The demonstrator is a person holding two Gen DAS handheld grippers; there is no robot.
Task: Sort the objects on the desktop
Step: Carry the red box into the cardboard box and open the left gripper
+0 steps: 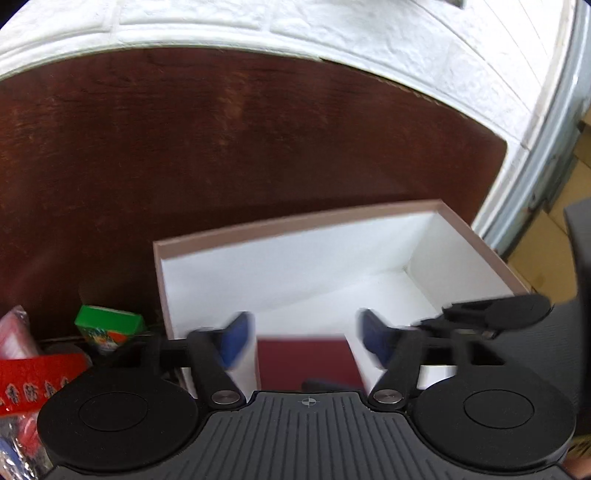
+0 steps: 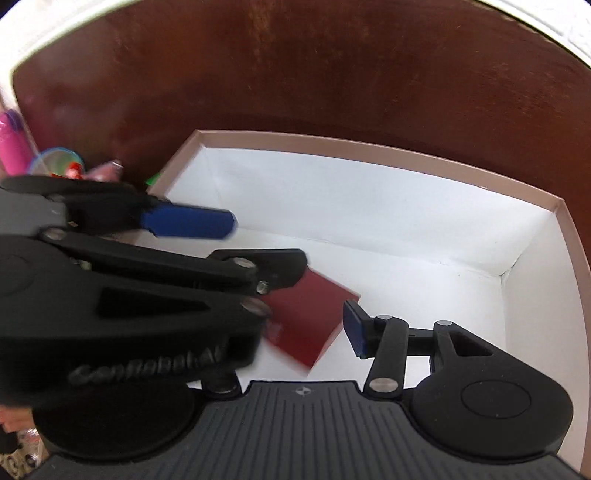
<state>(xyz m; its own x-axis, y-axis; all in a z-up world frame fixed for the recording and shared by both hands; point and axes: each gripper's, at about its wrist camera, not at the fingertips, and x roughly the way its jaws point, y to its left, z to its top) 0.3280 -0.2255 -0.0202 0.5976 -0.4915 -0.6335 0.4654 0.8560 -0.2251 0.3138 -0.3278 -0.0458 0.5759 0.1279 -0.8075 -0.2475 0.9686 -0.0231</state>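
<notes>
A white box with a pink rim [image 1: 295, 221] stands on the dark wooden desk; it also shows in the right wrist view [image 2: 369, 146]. A dark red flat box [image 1: 306, 363] lies on its floor, also seen in the right wrist view [image 2: 310, 321]. My left gripper [image 1: 306, 338] is open above the red box, jaws wide apart and empty. It crosses the right wrist view from the left, one blue pad [image 2: 188, 221] showing. My right gripper [image 2: 295, 328] hovers over the box with its right pad [image 2: 352, 328] beside the red box; its left finger is hidden behind the left gripper.
Left of the white box lie a green carton [image 1: 107, 326], a red packet with writing [image 1: 33, 380] and pink wrappers [image 1: 14, 332]. In the right wrist view a pink object [image 2: 13, 147] and a round lid [image 2: 55, 160] sit at far left. A white brick wall [image 1: 258, 22] backs the desk.
</notes>
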